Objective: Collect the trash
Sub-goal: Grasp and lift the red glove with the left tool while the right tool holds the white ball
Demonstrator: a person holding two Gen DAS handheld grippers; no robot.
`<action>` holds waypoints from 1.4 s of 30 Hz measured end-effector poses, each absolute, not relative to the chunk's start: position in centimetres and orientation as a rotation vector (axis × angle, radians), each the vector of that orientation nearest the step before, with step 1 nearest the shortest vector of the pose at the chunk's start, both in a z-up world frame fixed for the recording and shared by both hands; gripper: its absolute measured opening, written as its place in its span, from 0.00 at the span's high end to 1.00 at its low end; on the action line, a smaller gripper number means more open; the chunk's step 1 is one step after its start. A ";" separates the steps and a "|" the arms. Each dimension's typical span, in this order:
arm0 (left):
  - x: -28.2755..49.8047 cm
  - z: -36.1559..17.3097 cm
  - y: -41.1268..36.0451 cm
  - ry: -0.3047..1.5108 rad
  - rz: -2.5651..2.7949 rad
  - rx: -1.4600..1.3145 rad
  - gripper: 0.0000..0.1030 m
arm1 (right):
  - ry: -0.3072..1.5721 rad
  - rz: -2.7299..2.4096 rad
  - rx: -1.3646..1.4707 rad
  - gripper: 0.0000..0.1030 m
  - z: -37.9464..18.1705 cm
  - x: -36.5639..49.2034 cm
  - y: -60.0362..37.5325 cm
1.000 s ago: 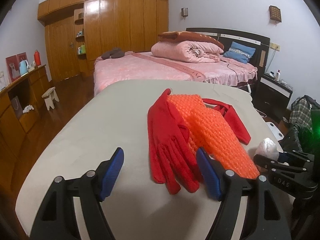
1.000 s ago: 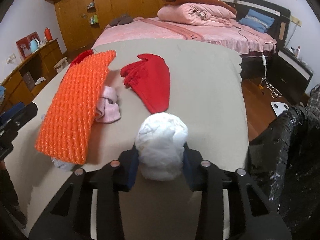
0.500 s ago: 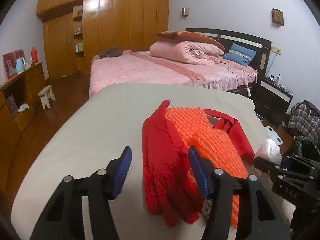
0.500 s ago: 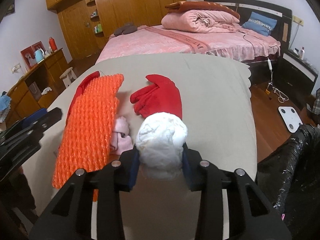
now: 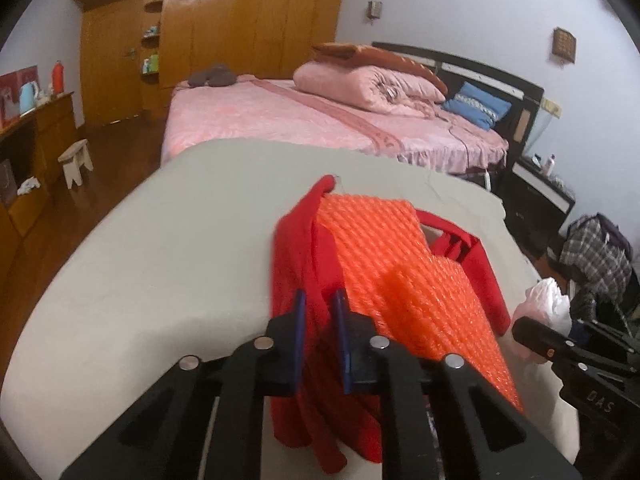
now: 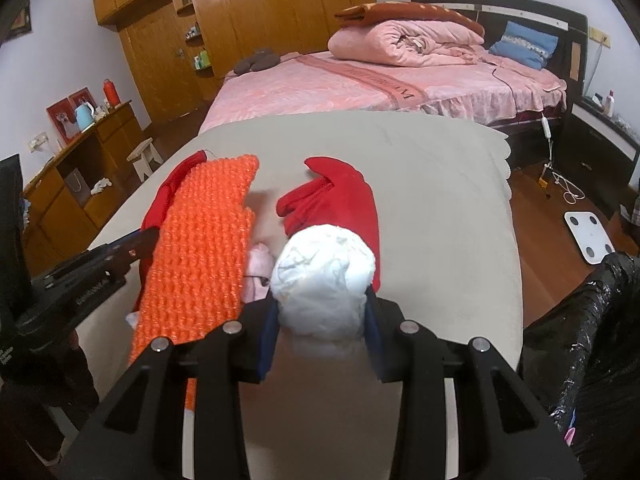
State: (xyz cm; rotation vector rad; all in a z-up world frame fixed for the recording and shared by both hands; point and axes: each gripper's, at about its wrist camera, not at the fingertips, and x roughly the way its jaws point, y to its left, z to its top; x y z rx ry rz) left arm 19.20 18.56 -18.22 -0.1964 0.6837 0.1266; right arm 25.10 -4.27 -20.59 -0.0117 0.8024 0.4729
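My left gripper (image 5: 319, 320) is shut on a red glove (image 5: 308, 264) and lifts its near part off the beige table (image 5: 160, 248). An orange bubble-wrap sheet (image 5: 404, 276) lies against the glove on its right. My right gripper (image 6: 320, 320) is shut on a white crumpled wad (image 6: 324, 276), held above the table's near edge; the wad also shows in the left wrist view (image 5: 544, 304). A second red glove (image 6: 340, 200) lies beyond the wad. The bubble wrap (image 6: 200, 252) lies left of it, with a pink crumpled bit (image 6: 258, 268) beside it.
A black trash bag (image 6: 592, 344) hangs open at the table's right side. A pink bed (image 6: 380, 84) stands behind the table. A wooden sideboard (image 6: 72, 176) and small stool (image 6: 144, 156) are on the left, a white scale (image 6: 588, 236) on the floor at right.
My left gripper moved forward and closed on the red glove, lifting it and rumpling the bubble wrap. My right gripper kept the white wad and rose slightly.
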 end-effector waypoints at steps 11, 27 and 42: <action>15.7 -18.1 22.0 0.713 0.277 -0.120 0.89 | 0.791 0.474 -0.005 0.65 -19.9 24.6 -4.4; 17.7 -22.2 22.2 0.843 0.306 -0.149 0.52 | 0.821 0.450 -0.012 0.65 -21.1 24.1 -4.8; 17.1 -21.3 21.3 0.808 0.227 -0.155 0.91 | 0.807 0.453 0.015 0.65 -19.7 23.0 -5.5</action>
